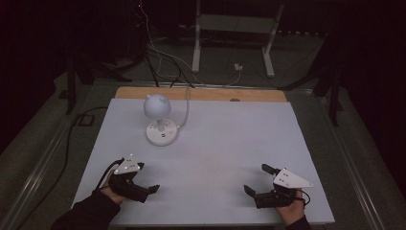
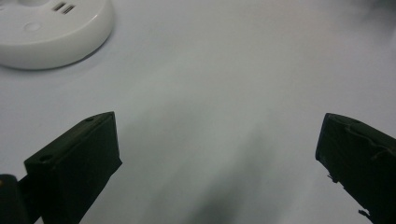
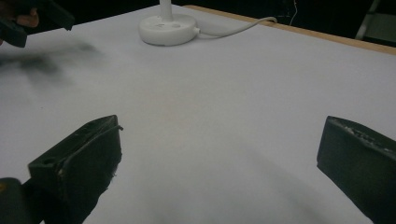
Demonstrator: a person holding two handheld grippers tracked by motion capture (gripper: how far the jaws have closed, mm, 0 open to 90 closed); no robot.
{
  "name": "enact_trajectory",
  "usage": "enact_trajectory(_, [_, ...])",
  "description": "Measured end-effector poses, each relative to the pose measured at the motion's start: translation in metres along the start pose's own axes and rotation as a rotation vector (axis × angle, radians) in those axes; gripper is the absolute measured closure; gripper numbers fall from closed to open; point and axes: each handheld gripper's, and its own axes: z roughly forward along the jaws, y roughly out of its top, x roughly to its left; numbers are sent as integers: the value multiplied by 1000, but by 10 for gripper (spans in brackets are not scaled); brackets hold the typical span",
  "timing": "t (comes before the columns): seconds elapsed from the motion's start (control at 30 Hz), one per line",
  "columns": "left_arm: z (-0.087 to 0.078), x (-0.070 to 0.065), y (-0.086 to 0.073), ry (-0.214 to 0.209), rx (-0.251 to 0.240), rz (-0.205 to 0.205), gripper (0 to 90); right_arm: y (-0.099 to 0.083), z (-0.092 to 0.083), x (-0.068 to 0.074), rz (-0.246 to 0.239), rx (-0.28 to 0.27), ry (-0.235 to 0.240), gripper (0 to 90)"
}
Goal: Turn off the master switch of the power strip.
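Note:
A white lamp (image 1: 157, 106) with a ball-shaped head stands on a round base (image 1: 162, 134) at the back left of the white table top (image 1: 230, 139). My left gripper (image 1: 147, 178) is open near the front left edge, well in front of the lamp, with nothing between its jaws. In the left gripper view the base (image 2: 51, 32) lies at the top left, beyond the gripper (image 2: 217, 135). My right gripper (image 1: 256, 178) is open near the front right, also with nothing in it. The right gripper view shows the base (image 3: 168, 28) far ahead of the gripper (image 3: 219, 135).
A white cable (image 1: 186, 108) runs from the lamp base over the table's wooden back edge (image 1: 249, 95). Beyond it are floor cables (image 1: 158, 52) and a white stand (image 1: 234, 24). The other gripper (image 3: 32, 18) appears at the top left of the right gripper view.

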Motion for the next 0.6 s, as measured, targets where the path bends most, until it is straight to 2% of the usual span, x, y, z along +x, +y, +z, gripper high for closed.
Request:
enact_trajectory(0.2, [-6, 0, -14, 33, 5, -11, 3, 0, 0, 1, -2, 1, 3, 0])
enact_trajectory(0.27, [-7, 1, -18, 35, 6, -32, 3, 0, 0, 1, -2, 3, 3, 0])
enact_trajectory(0.37, [-10, 2, -22, 38, 3, -44, 3, 0, 1, 1, -3, 8, 5, 0])
enact_trajectory(0.47, [-12, 1, -28, 59, 0, -26, 3, 0, 1, 1, -4, 8, 7, 0])
enact_trajectory(0.6, [-11, 1, -31, 66, -6, -6, 3, -1, 2, 1, 2, 15, 12, 0])
